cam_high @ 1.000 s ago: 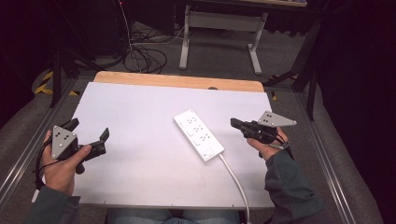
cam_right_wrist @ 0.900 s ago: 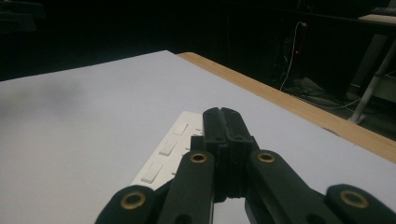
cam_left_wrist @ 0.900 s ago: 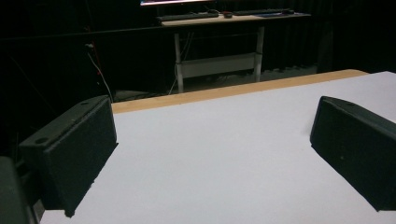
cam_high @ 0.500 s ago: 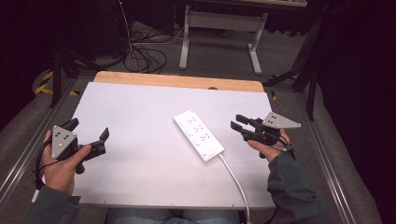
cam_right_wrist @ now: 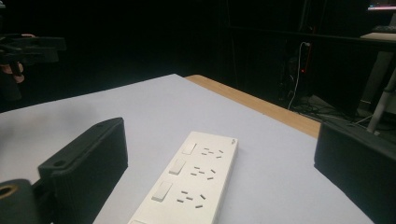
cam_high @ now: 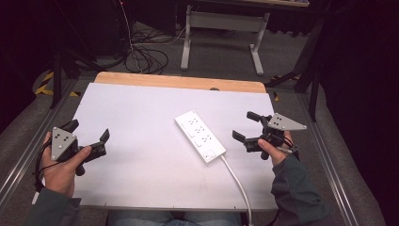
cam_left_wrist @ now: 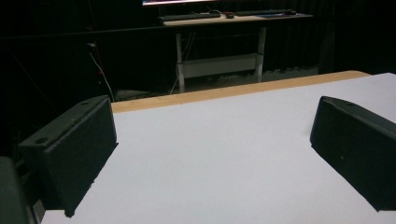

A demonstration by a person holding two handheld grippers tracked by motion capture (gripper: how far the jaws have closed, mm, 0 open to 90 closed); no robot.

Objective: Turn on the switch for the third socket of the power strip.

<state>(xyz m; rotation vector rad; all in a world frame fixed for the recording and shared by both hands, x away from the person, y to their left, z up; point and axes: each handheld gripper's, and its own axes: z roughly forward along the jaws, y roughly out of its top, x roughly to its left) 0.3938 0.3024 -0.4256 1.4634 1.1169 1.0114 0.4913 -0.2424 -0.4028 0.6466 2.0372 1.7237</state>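
A white power strip lies flat near the middle of a white table, just to the side of the right gripper and well apart from the left gripper. Its long axis runs diagonally, from the far left toward the near right, where its white cord leaves the near end and trails off the table's front edge. Its sockets and switches face up. The right gripper's jaws have just been opening and now stand wide apart with nothing between them, aimed at the strip. The left gripper's jaws are also apart and empty over bare table. The strip looks like rigid, smooth plastic, fairly light, probably slippery; gripping across its narrow width near mid-length seems safest, since the cord may drag.
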